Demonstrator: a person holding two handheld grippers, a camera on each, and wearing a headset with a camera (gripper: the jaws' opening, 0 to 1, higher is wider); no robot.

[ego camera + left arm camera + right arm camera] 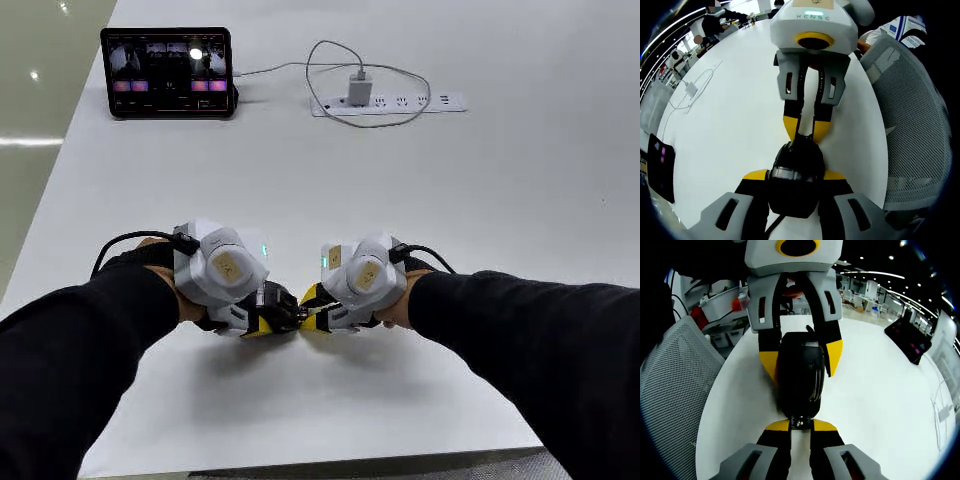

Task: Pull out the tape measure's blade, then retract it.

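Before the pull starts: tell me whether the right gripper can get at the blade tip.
Likely yes: left gripper holds the tape measure facing the right gripper, whose jaws seem closed on the blade tip.

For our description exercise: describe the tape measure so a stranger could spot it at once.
Near the front edge of the white table, two hand-held grippers meet. The tape measure is the black rounded case clamped in the left gripper, its end pinched by the right gripper. Unlike the far tablet and power strip, it sits between yellow-tipped jaws.

White table (500, 200): tablet (168, 72) far left; power strip (400, 102), charger (359, 88), cable (309, 80).
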